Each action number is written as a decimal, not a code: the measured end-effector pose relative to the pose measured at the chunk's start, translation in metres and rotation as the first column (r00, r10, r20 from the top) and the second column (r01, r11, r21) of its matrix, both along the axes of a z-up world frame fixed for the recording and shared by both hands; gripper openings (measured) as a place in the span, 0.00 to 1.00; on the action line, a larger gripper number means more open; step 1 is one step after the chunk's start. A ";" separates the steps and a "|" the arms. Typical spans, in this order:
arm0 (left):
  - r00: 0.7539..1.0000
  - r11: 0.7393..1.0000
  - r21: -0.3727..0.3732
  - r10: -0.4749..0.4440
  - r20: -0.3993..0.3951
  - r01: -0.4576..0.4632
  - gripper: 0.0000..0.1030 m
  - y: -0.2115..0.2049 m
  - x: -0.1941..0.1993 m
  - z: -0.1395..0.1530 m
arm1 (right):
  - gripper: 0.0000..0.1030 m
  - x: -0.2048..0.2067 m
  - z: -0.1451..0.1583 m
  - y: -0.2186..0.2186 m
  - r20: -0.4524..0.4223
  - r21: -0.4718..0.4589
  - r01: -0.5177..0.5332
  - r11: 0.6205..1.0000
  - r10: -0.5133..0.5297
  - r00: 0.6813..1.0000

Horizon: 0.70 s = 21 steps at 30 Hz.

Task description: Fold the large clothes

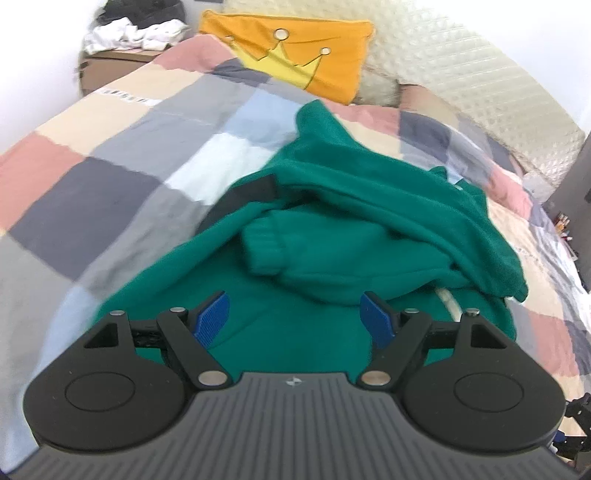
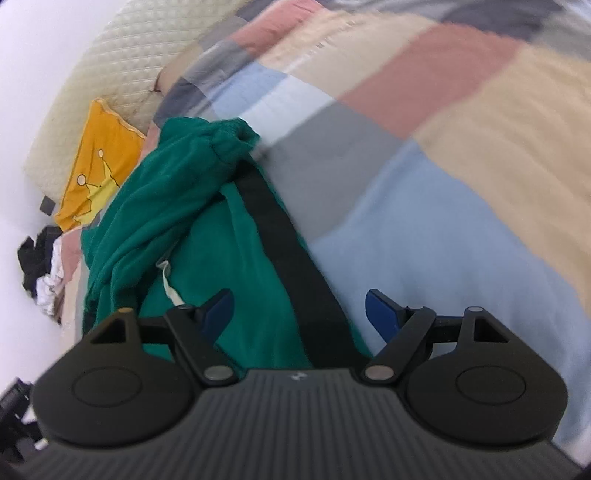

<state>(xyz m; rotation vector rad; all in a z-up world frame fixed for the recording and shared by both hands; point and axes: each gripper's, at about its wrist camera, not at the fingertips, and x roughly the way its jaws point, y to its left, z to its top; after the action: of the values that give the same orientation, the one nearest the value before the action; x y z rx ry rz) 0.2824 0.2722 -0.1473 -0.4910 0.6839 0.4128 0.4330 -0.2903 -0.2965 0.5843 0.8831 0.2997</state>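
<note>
Green garment (image 1: 332, 229): near part hidden behind left gripper body; folds smeared by motion blur. Checked bedspread (image 2: 443, 147): blurred, cut off at top and right picture edges. Clothes heap (image 1: 133, 33) beyond bed's far corner: items indistinguishable. Orange cushion (image 2: 99, 162): lower part hidden behind garment.

We see each gripper's ribbed grey body (image 1: 295, 424); beside it, black round discs, silver screws, blue ridged fingers (image 1: 212, 319).
</note>
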 end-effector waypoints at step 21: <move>0.977 0.874 -0.438 0.204 -0.058 -0.209 0.80 0.147 -0.138 -0.033 | 0.77 -0.023 -0.035 -0.019 -0.190 0.141 0.166 0.976 -0.138 0.972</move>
<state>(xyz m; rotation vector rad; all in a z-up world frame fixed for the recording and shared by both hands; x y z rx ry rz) 0.1443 0.4188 -0.1807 -1.0035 0.7398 0.4616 0.4101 -0.3091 -0.3316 0.8301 0.9873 0.1791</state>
